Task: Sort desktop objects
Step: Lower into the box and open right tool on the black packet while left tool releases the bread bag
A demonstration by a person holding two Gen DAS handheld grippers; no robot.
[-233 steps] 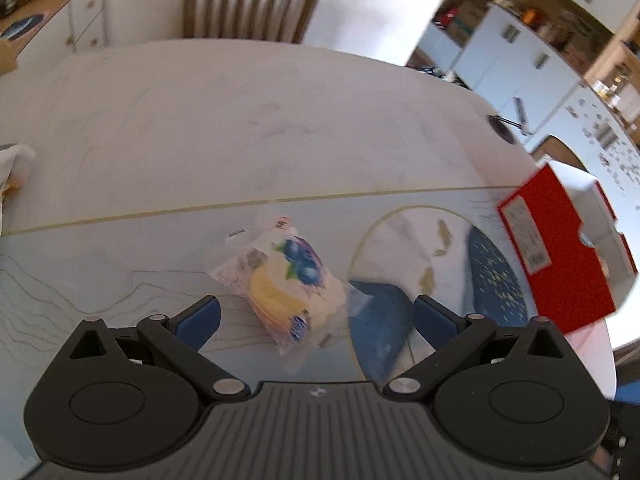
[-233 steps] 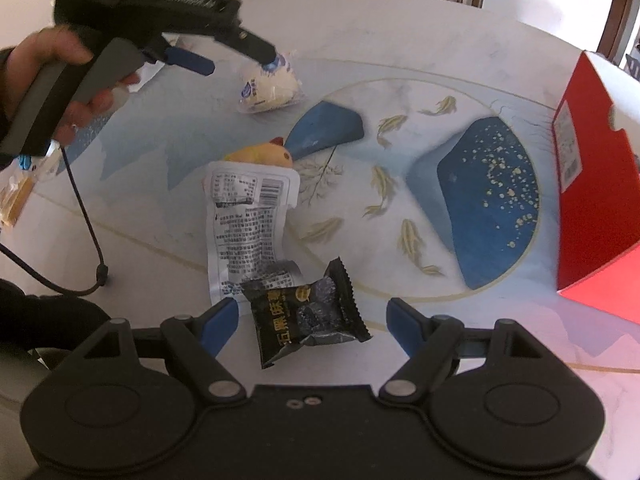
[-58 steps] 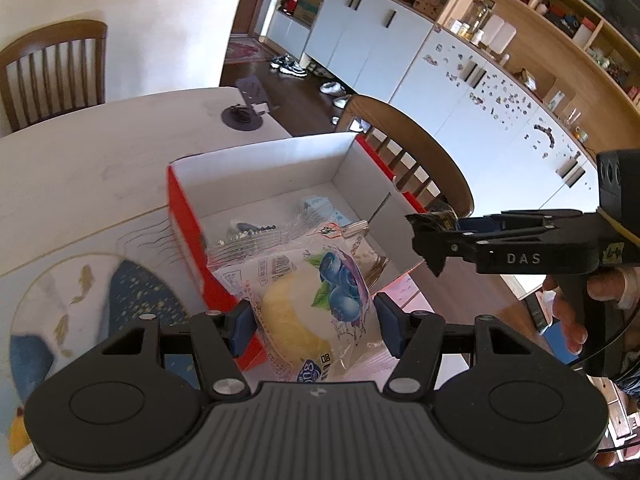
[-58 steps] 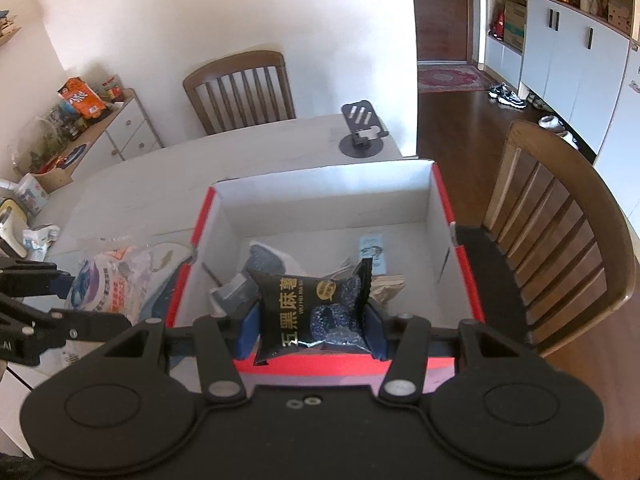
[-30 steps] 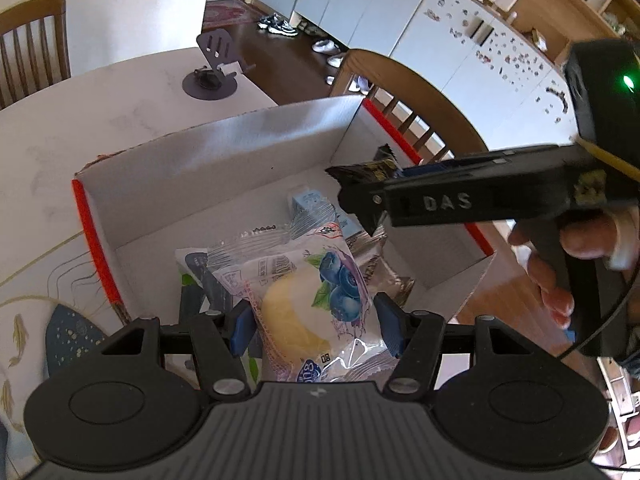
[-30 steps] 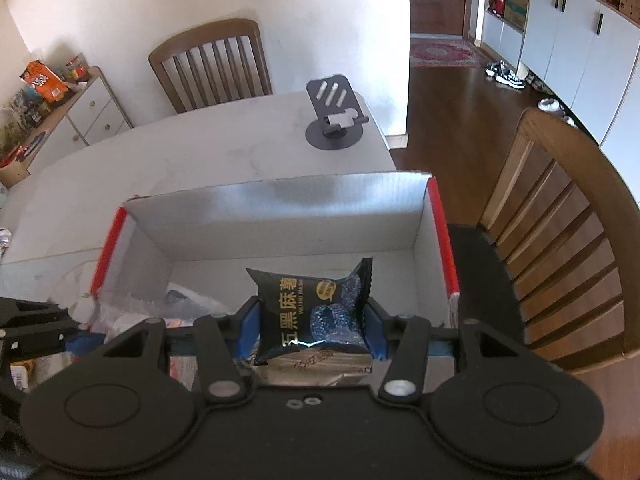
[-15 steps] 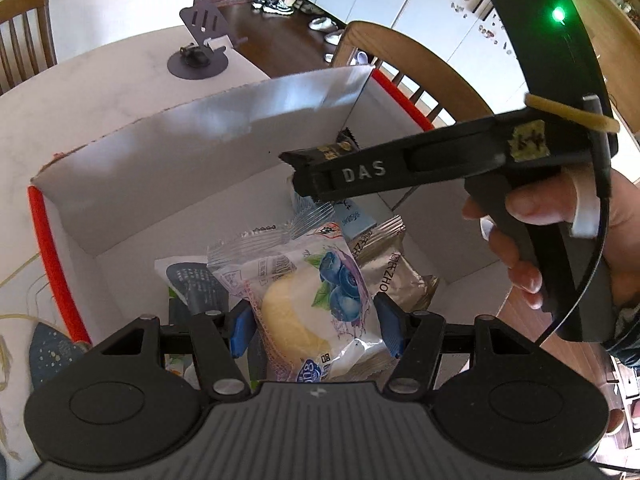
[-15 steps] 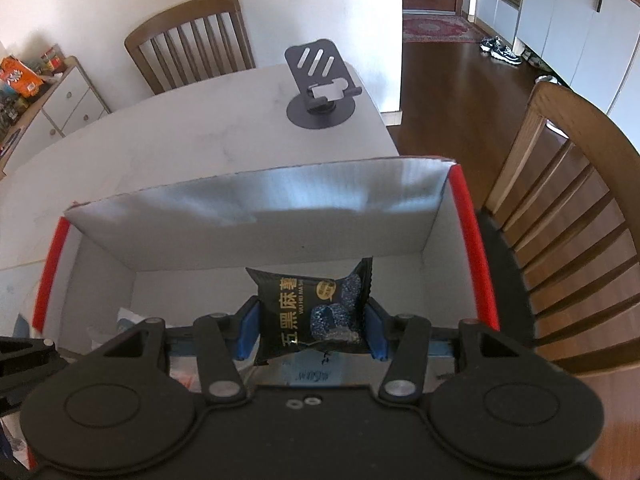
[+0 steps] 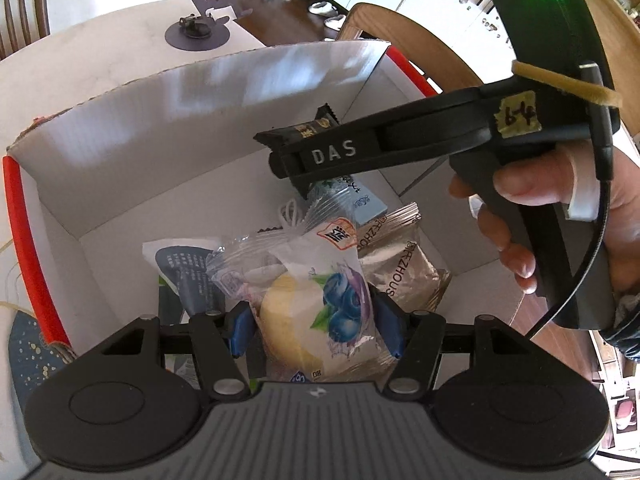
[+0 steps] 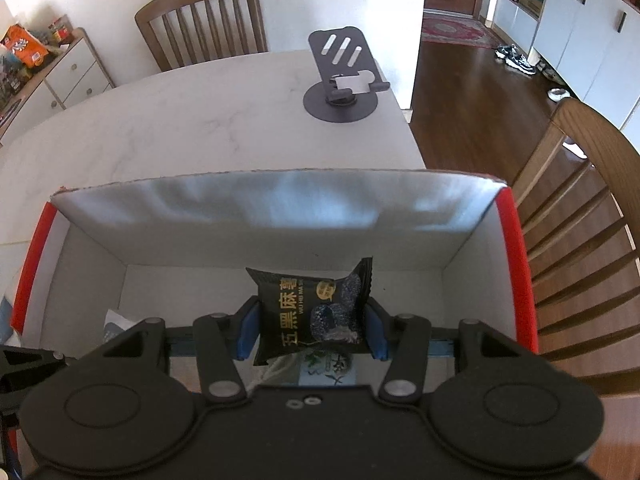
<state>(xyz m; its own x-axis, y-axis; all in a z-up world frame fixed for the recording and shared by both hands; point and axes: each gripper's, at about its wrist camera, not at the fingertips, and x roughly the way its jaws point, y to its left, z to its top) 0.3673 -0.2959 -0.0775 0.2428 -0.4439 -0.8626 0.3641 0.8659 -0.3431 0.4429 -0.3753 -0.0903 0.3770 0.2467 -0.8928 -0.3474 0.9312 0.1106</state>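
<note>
My left gripper (image 9: 316,330) is shut on a clear blueberry bun packet (image 9: 316,312) and holds it over the open red-edged box (image 9: 200,92). My right gripper (image 10: 312,330) is shut on a black snack packet (image 10: 316,312) and holds it inside the same box (image 10: 280,204), above a pale blue packet. The right gripper also shows in the left wrist view (image 9: 296,150), hand-held, reaching in from the right with the black packet (image 9: 308,130). Several packets lie on the box floor, among them a silver one (image 9: 400,264) and a dark blue-and-white one (image 9: 184,268).
A grey phone stand (image 10: 344,80) stands on the white marble table (image 10: 160,132) beyond the box. Wooden chairs stand at the far side (image 10: 204,20) and to the right (image 10: 576,216). A white cabinet (image 10: 64,76) is at the far left.
Both grippers have moved forward and lower into the box with their packets still held. The right gripper now reaches further across the left wrist view.
</note>
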